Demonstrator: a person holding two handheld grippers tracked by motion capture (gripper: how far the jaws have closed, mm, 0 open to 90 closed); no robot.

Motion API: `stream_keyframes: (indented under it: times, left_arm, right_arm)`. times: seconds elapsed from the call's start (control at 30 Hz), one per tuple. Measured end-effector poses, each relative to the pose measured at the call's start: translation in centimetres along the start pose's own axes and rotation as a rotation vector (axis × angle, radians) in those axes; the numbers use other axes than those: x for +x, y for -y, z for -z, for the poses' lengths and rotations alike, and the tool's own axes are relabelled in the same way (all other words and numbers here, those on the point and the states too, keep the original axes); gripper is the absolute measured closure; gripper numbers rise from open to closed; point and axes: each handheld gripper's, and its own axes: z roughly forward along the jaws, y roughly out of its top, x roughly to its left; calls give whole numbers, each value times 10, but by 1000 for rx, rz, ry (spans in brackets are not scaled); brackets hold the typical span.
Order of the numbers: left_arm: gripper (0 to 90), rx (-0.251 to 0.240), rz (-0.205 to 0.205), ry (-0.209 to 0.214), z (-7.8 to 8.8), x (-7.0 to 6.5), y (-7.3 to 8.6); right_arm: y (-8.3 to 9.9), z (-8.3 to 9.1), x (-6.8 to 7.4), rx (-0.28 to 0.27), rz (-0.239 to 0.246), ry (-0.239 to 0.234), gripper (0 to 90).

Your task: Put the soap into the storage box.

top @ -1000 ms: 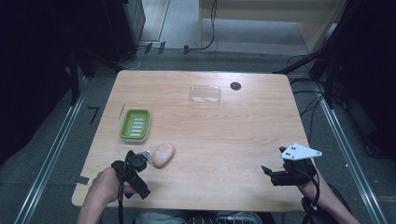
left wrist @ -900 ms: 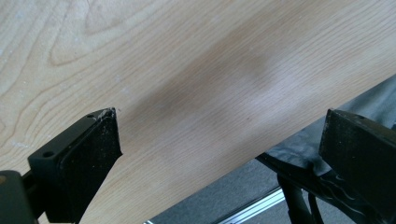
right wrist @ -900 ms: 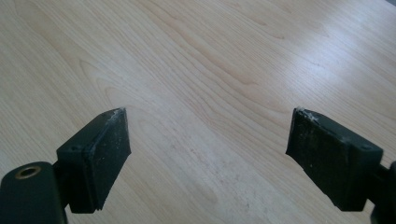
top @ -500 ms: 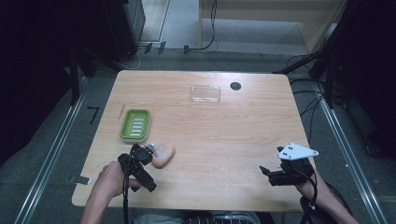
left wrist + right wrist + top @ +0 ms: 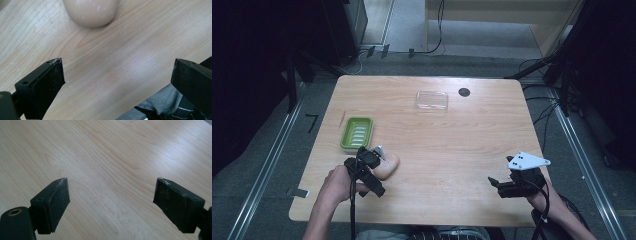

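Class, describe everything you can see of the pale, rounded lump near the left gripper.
The beige lump is smooth, rounded and matt, flecked with small white marks in the left gripper view. It lies on the wooden table, just beyond the open left gripper, not between its jaws. A green tray sits behind it, apart.

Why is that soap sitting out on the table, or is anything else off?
The beige soap bar lies on bare wood beside the green soap dish, not in it, and its clear lid lies far off. Nothing looks spilled or broken.

Smooth beige soap bar (image 5: 387, 166) flat beside green dish (image 5: 357, 132)
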Motion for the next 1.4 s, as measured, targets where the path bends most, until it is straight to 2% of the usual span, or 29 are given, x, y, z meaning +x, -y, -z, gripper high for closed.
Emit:
stream_keyframes:
  times: [0.4, 0.53, 0.73, 0.9, 1.13, 1.4]
  left_arm:
    - [0, -4, 16, 9, -5, 7, -16]
    - [0, -4, 12, 11, -8, 10, -25]
    - [0, -6, 17, -12, -12, 11, -37]
    - [0, 0, 22, -6, -19, 14, -50]
    - [0, -11, 8, -1, -23, 17, -58]
    - [0, 1, 0, 11, -32, 21, -68]
  right_arm:
    - [-3, -2, 3, -8, 15, -4, 134]
    - [-3, -2, 3, -8, 18, -3, 134]
    - [-3, -2, 2, -12, 17, -1, 134]
    - [-3, -1, 2, -15, 18, 0, 134]
    - [-2, -1, 1, -17, 13, -1, 134]
    - [-2, -1, 2, -17, 18, 3, 134]
